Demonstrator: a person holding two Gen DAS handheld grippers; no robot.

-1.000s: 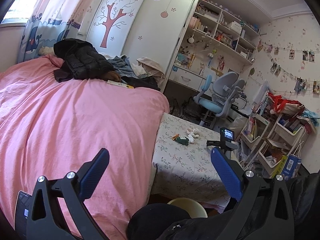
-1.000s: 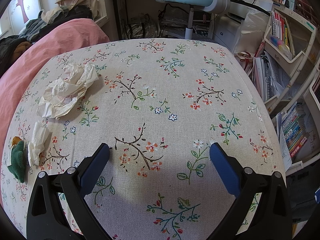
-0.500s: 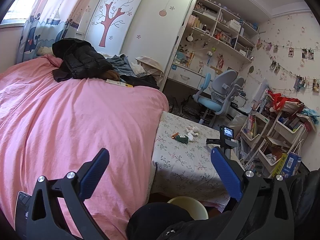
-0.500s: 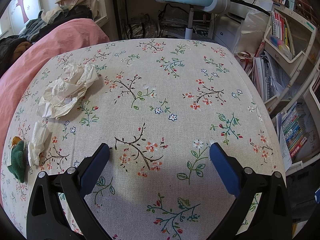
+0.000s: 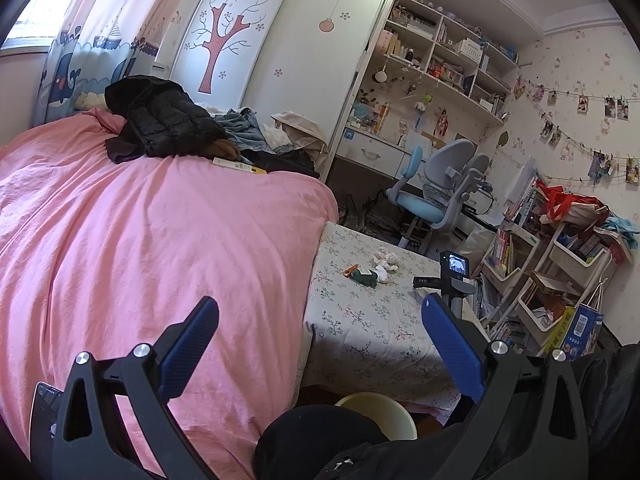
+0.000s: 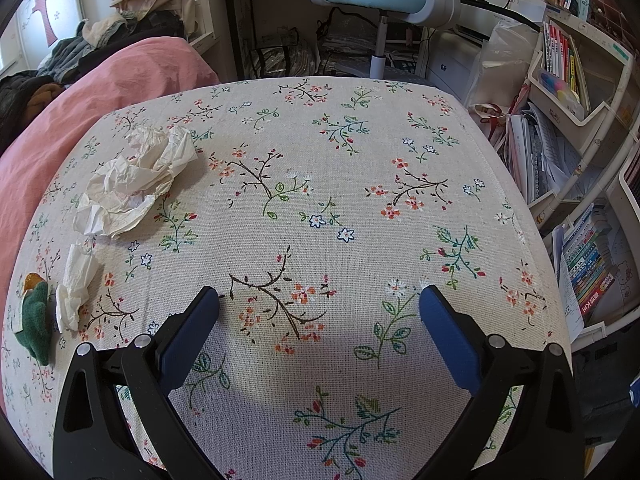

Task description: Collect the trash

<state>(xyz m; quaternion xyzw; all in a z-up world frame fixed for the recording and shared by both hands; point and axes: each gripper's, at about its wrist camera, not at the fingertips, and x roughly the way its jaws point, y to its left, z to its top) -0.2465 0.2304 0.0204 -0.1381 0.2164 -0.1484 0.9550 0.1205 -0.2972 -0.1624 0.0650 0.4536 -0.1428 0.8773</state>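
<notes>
A pale yellow bin [image 5: 376,414] stands on the floor at the near edge of the floral-clothed table [image 6: 360,168]; its inside is hidden. The right gripper [image 6: 319,304] hovers over bare cloth, jaws wide apart and empty, with the crumpled paper [image 6: 132,184], a small tissue wad [image 6: 74,288] and a green toy [image 6: 36,320] lying off to its left. The left gripper [image 5: 320,316], jaws also apart and empty, is held well back over the pink bedspread [image 5: 140,240].

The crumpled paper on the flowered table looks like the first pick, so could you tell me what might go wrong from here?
1. The small tissue wad lies right beside the green toy; the open right gripper might catch the toy too.
2. The large crumpled paper is loose and spread out, so one grasp may shed part of it.
3. The tablecloth could bunch between the jaws.
</notes>
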